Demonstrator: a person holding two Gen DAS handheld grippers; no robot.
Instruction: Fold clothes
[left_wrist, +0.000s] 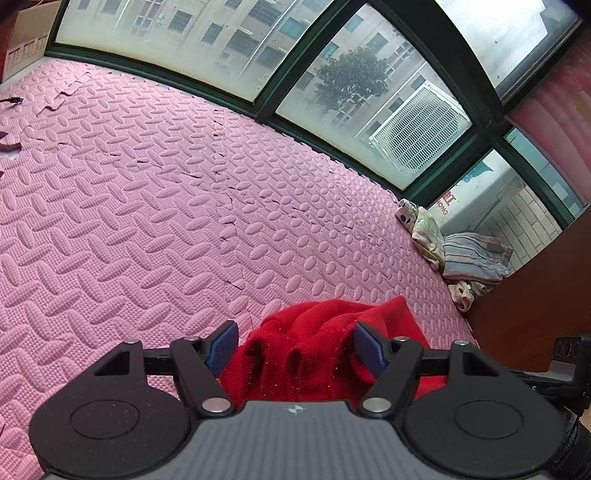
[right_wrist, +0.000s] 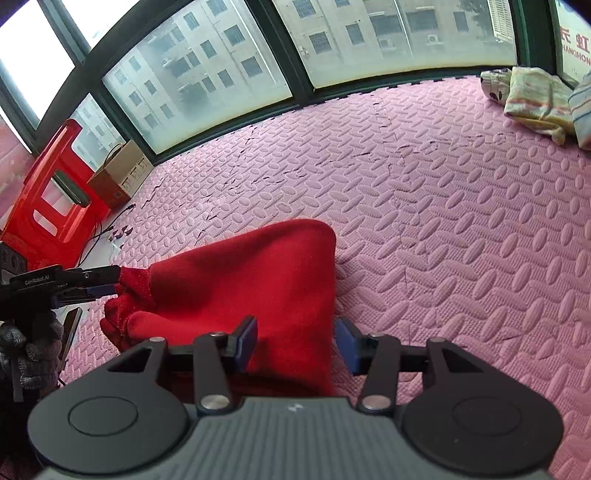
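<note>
A red knit garment (right_wrist: 236, 280) hangs bunched over the pink foam mat (right_wrist: 443, 221), stretched between both grippers. In the right wrist view my right gripper (right_wrist: 297, 347) is shut on a thick fold of it, with the cloth filling the space between the blue pads. At the left of that view my left gripper (right_wrist: 114, 282) pinches the garment's ribbed edge, carried by a gloved hand (right_wrist: 29, 350). The left wrist view shows the left gripper (left_wrist: 295, 350) with the red garment (left_wrist: 314, 343) gathered in folds between its pads, which stand fairly wide around the bundle.
A pile of pale striped clothes (left_wrist: 461, 251) lies in the mat's far corner by the window (left_wrist: 221, 48), beside a brown cabinet (left_wrist: 535, 295). A red plastic stool (right_wrist: 48, 199), a paper bag (right_wrist: 122, 173), cables and a phone (right_wrist: 72, 328) sit at the mat's other end.
</note>
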